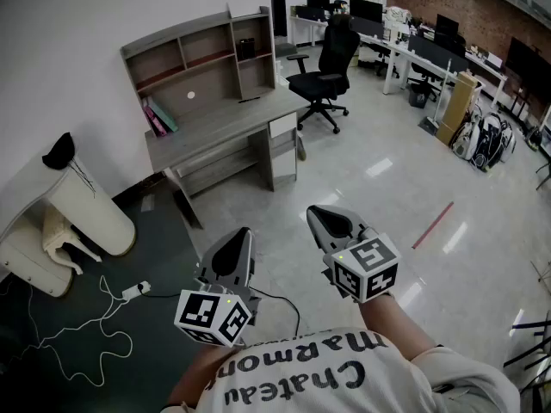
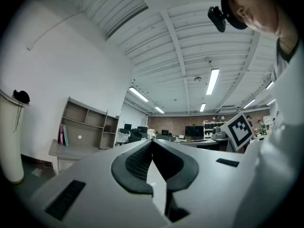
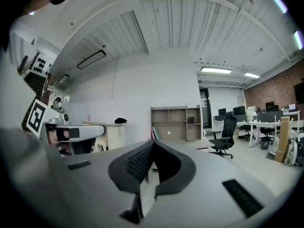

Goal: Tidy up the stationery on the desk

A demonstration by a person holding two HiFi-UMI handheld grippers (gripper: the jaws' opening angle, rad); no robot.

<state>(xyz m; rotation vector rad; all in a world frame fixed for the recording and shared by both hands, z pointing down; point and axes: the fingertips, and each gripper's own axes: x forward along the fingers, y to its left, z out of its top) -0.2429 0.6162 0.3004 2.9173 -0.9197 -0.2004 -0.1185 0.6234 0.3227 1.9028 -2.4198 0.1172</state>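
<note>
Closed hand-held grippers (image 1: 244, 236) (image 1: 318, 214); folders (image 1: 159, 117) in hutch (image 1: 176, 38)

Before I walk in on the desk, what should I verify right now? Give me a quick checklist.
1. Left tool empty, jaws together: ok.
2. Right tool empty, jaws together: ok.
3. Desk within reach: not ok, it stands across the floor.
4. Walkway free: not ok, a cable lies on the floor just ahead.
5. Chair clear of the desk front: ok, it stands off past one end.
6. Stationery located: cannot tell; only the leaning folders are plain.
</note>
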